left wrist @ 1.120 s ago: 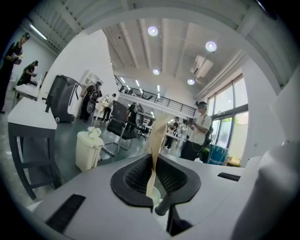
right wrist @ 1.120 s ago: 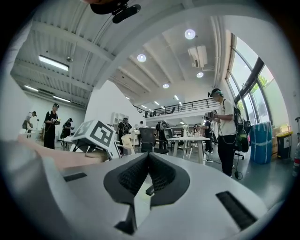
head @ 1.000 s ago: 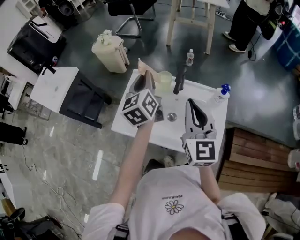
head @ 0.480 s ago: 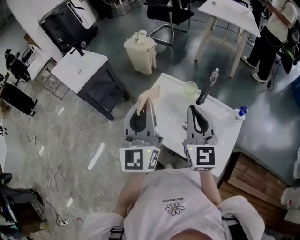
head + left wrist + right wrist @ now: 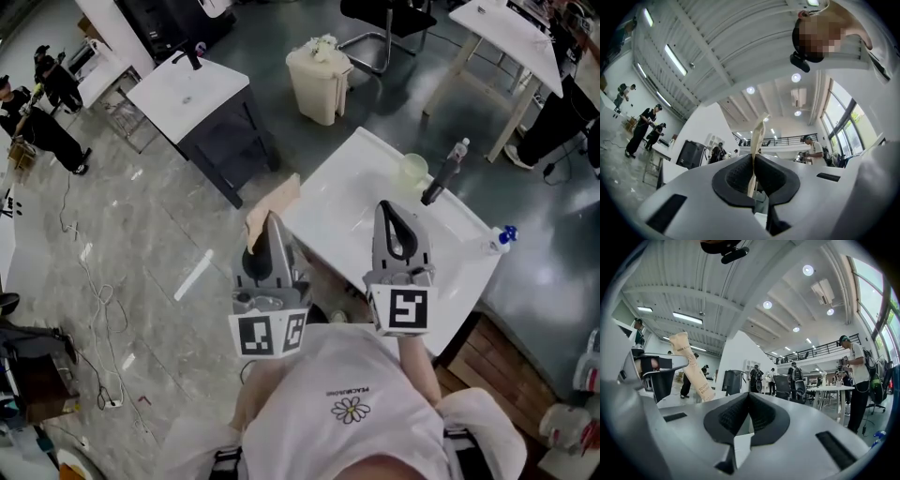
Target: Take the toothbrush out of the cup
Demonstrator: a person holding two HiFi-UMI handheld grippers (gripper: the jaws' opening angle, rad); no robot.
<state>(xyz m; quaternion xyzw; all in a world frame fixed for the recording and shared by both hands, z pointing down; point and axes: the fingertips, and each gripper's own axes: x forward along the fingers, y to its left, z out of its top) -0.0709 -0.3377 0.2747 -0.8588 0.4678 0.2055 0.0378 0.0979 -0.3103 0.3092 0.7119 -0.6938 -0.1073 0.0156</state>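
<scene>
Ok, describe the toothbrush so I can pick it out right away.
Find the white table; beside its left corner is the left gripper. The toothbrush is pinched in its jaws and sticks out past them: a flat tan paper sleeve, unlike the pale green cup standing on the table.

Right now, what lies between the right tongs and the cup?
Only bare table, in the head view, separates the right tongs from the cup.

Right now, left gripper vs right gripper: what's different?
The left gripper is shut on the tan toothbrush packet; the right gripper is shut on nothing. In the head view, the left gripper sits over the floor beside the white table; the right gripper sits over it. Shared: both shut, both pointing up-frame.
</scene>
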